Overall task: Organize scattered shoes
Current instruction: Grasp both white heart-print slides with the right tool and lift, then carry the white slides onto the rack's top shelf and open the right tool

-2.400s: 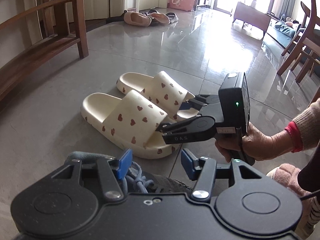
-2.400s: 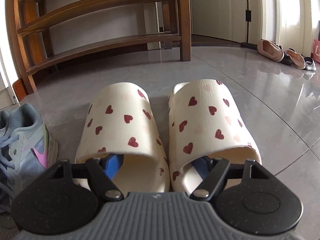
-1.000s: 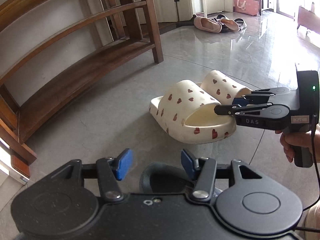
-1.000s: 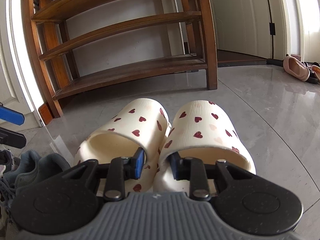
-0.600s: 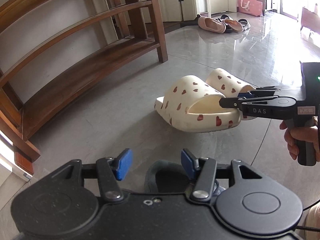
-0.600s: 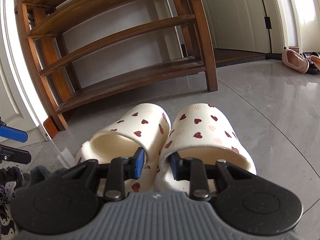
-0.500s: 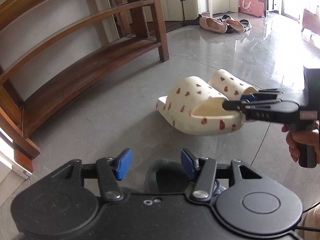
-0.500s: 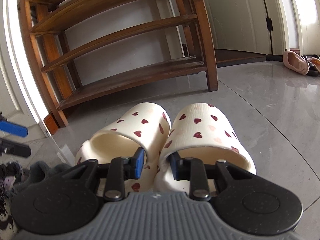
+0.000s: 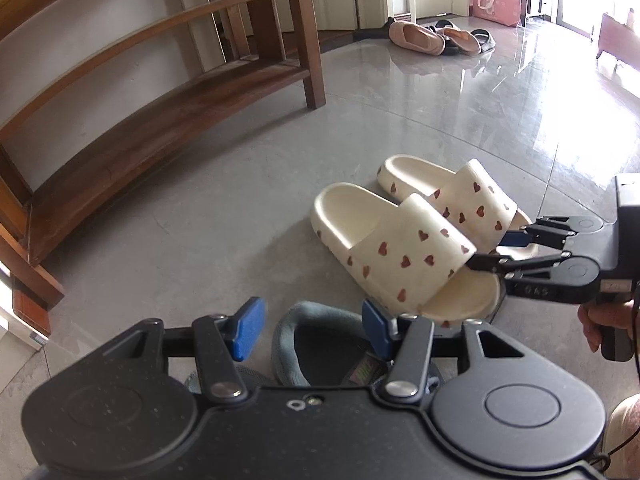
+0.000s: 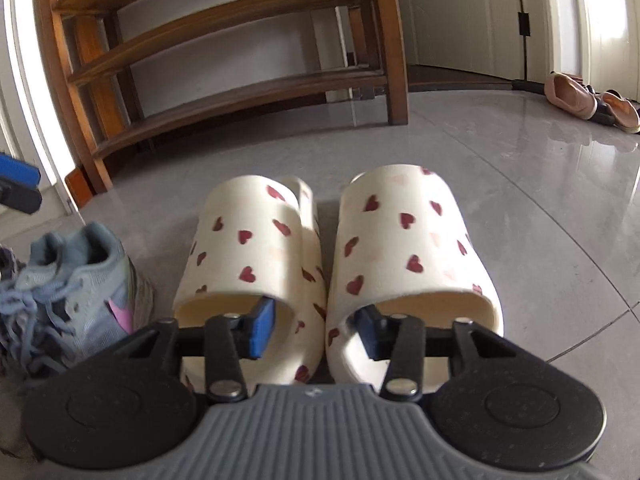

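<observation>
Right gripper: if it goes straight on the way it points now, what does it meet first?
The slippers: the open right gripper already has one finger inside each strap, so it would likely press deeper under the straps; the rack stands well beyond.

left gripper (image 9: 310, 326) open; right gripper (image 10: 316, 330) open, hand (image 9: 604, 322) on grip.

Two cream slippers (image 10: 332, 256) with red hearts are lying side by side, soles down, on grey floor. A grey-blue sneaker (image 10: 80, 292) with laces is sitting just left of them. Pink slippers (image 9: 420, 36) are lying far back by the doorway.
</observation>
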### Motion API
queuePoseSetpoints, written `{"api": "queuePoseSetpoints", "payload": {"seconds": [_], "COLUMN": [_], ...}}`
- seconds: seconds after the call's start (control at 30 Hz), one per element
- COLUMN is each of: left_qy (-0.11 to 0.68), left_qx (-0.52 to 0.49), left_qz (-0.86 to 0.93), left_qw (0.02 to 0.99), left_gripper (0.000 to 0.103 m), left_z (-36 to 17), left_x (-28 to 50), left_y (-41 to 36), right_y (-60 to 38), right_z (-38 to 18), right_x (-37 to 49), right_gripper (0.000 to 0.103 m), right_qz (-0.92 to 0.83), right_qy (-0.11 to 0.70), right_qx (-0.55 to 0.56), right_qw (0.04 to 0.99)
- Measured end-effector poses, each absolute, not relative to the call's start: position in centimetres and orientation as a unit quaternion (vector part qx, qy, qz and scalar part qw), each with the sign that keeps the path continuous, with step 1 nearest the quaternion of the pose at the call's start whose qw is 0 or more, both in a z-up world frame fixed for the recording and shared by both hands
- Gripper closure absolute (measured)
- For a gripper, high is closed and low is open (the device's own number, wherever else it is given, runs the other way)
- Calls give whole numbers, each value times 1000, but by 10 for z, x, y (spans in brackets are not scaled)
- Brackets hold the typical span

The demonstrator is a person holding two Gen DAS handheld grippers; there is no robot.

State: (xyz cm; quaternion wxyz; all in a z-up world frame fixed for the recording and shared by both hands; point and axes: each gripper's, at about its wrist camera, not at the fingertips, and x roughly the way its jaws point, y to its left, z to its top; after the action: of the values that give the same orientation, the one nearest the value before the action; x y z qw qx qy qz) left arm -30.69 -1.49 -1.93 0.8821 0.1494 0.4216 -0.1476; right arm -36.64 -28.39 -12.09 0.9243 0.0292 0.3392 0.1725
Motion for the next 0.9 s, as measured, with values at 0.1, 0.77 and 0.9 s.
{"api": "queuePoseSetpoints", "payload": {"seconds": [0.1, 0.77, 0.9], "left_qy": [425, 403, 388], "left_qx": [149, 155, 147], "left_qz": [-150, -168, -159], "left_qw": [880, 886, 896], "left_gripper": [49, 49, 49], "left_z": [-22, -16, -4], "left_x": [-307, -318, -316], "left_y": [-15, -15, -11], "right_y": [-274, -280, -292], "right_z": [-124, -72, -51], "right_x": [-369, -317, -313], "right_gripper": [39, 77, 77], "right_qz": [171, 196, 193], "right_qy": [329, 258, 241], "right_qx": [17, 35, 75], "right_qw": [928, 945, 948]}}
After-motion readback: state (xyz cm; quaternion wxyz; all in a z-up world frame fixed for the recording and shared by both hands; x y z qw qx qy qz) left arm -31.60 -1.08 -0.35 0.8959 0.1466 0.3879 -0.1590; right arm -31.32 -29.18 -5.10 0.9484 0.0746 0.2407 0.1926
